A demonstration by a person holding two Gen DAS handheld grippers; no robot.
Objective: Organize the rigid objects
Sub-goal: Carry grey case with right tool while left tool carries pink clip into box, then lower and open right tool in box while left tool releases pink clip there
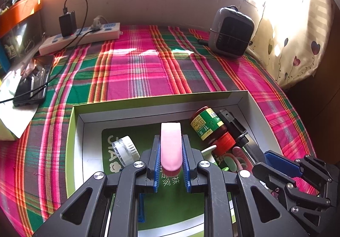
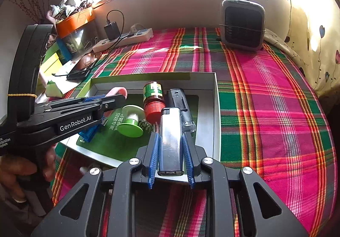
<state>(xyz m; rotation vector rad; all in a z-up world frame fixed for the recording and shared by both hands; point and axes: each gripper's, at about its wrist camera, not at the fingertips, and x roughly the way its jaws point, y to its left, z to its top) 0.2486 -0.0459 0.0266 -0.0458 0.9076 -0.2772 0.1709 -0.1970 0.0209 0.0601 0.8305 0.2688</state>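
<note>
A shallow white box (image 1: 159, 101) with a green rim lies on the plaid cloth. My left gripper (image 1: 171, 138) hangs over it, shut on a flat pink rounded piece (image 1: 171, 145). Inside the box lie a red-capped bottle (image 1: 207, 125) with a green label, a black device (image 1: 233, 126) and a clear round lid (image 1: 125, 149). My right gripper (image 2: 170, 135) is shut on a silver lighter-like object (image 2: 171, 141) over the box's near right corner (image 2: 215, 109). In the right wrist view the left gripper (image 2: 119, 98) comes in from the left, with a green spool (image 2: 130, 122) beside the bottle (image 2: 153, 96).
A power strip (image 1: 85, 35) with a black charger and cable lies at the far left, with a phone (image 1: 31, 86) nearer. A grey heater (image 1: 231, 33) stands at the far right beside a heart-print pillow (image 1: 297, 45). A person's hand (image 2: 21, 169) holds the left gripper's handle.
</note>
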